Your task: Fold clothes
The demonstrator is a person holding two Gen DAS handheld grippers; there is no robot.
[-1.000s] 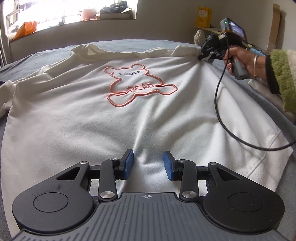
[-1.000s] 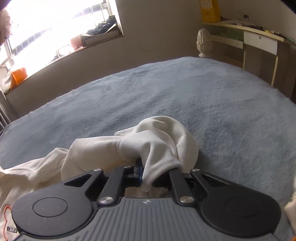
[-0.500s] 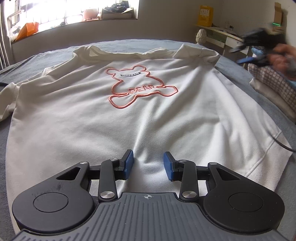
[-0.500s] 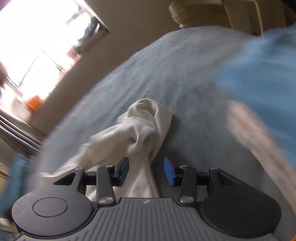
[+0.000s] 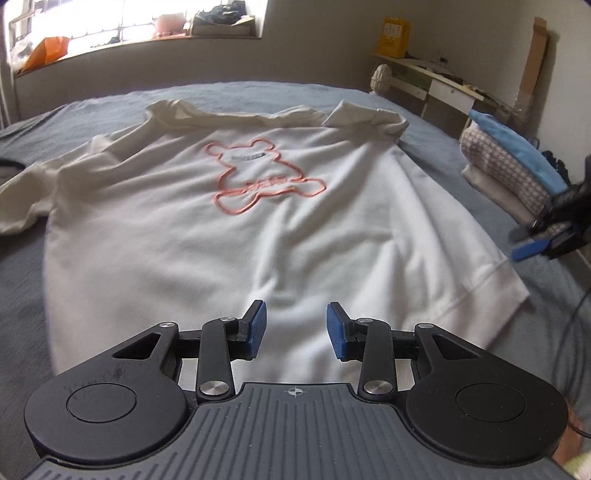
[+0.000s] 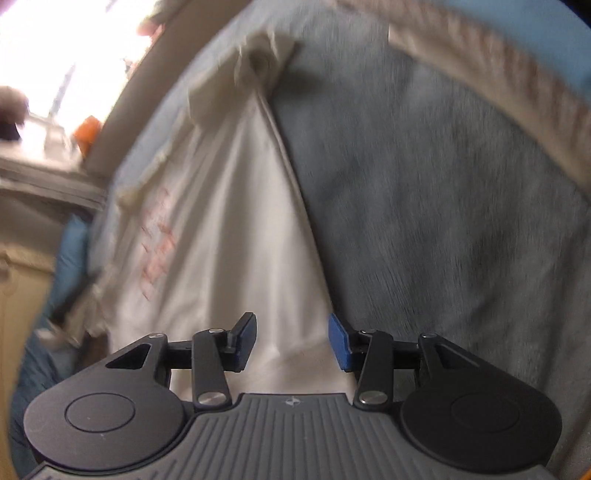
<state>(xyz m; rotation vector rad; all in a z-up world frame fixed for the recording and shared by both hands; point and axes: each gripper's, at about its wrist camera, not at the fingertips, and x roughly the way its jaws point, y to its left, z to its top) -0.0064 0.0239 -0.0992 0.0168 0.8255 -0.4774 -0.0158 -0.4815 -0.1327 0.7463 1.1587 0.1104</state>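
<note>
A cream sweatshirt [image 5: 258,229] with an orange bear outline [image 5: 258,181] lies spread flat on the grey bed [image 5: 110,107], its hem nearest me. My left gripper [image 5: 295,328] hovers open over the hem, nothing between its blue pads. The right sleeve [image 5: 369,118] lies bunched at the far shoulder. My right gripper [image 5: 535,243] shows blurred at the right edge, beside the sweatshirt's side seam. In the right wrist view, the right gripper [image 6: 291,341] stands open above the sweatshirt's [image 6: 229,229] right edge, with cloth below the pads but not pinched.
A stack of folded clothes [image 5: 509,173], checked and blue, sits on the bed's right side. Behind it stands a white desk [image 5: 443,85]. A cluttered windowsill [image 5: 147,33] runs along the far wall. Grey blanket [image 6: 424,221] lies bare right of the sweatshirt.
The right gripper let go of the bunched sleeve at the far shoulder, opened, and swept back along the sweatshirt's right side toward the hem. The left gripper rose and drew back slightly, still open.
</note>
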